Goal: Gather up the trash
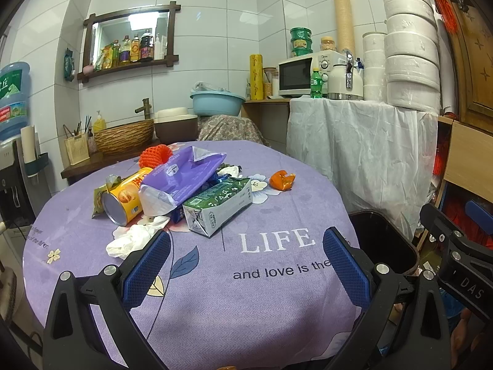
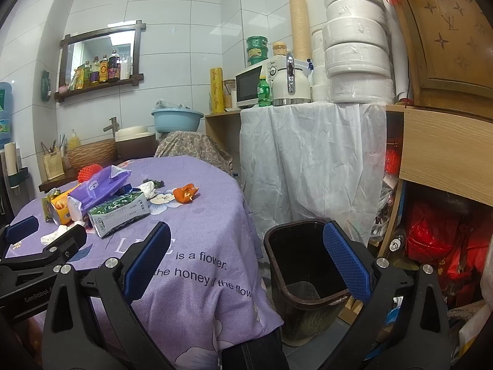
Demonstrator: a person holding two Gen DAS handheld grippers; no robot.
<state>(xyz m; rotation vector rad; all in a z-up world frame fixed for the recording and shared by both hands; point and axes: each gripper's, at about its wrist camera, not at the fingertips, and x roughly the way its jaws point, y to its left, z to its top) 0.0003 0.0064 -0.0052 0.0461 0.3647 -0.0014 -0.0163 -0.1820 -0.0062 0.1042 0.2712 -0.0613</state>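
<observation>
A pile of trash lies on the round purple-clothed table [image 1: 215, 293]: a green carton [image 1: 218, 205], a purple plastic pack [image 1: 181, 175], a yellow can [image 1: 126, 197] on its side, white crumpled tissue [image 1: 129, 239], an orange knitted net [image 1: 155, 154] and an orange peel [image 1: 282, 179]. My left gripper [image 1: 246, 259] is open and empty, above the table's near part, short of the pile. My right gripper [image 2: 246, 259] is open and empty, between the table edge and the dark brown trash bin [image 2: 303, 280] on the floor. The carton [image 2: 118, 212] and the peel [image 2: 185, 193] also show in the right wrist view.
A white-draped counter [image 2: 308, 160] with a microwave [image 2: 255, 83], a kettle and stacked white rolls stands behind the bin. A wooden cabinet [image 2: 446, 154] with red bags below is at the right. A basket sink and a blue basin [image 1: 215, 101] are behind the table.
</observation>
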